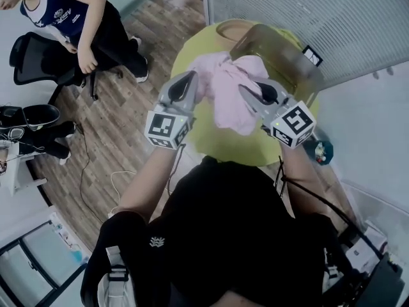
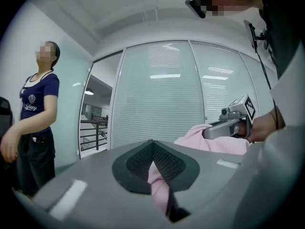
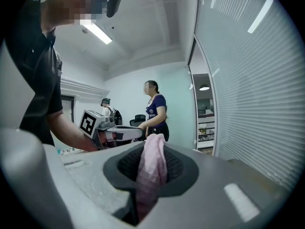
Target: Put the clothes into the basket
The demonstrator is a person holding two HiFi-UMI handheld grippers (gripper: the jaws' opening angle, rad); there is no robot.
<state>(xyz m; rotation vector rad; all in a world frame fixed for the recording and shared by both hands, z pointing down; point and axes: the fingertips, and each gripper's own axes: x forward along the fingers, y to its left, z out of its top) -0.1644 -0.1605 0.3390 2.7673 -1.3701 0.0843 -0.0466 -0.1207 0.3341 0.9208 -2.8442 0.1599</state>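
Overhead first, from the head view, the pink garment [image 1: 225,98] is hanging bunched between the two grippers above the round yellow-green table [image 1: 220,151], with the translucent basket [image 1: 284,56] standing just behind it; by my reading the cloth is not lying inside the basket yet. The left gripper [image 1: 190,82] is biting into the garment's left edge and the right gripper [image 1: 250,93] into its right side, so the load is being shared between them. A seated person [image 1: 77,18] is sitting well apart on the wooden floor side. Looking along the left gripper's own jaws, the pads are pressing together on a narrow fold of pink cloth [image 2: 159,187], which is trailing down out of the pinch, while the rest of the garment is swelling away toward the other gripper [image 2: 228,125] at the right. Turning to the right gripper view, the jaws are clamping a thicker, rounded wad of the same fabric [image 3: 151,163], with its top poking up above the pads; the left gripper [image 3: 119,133] is showing beyond, level with it. Judging by how it is draping and bunching, the garment is light, soft and limp, unlikely to break but liable to slide out of a thin pinch or to snag on the basket's rim. Gathered folds near opposite edges are probably serving best as grip points, since they are keeping the loose middle from dragging.
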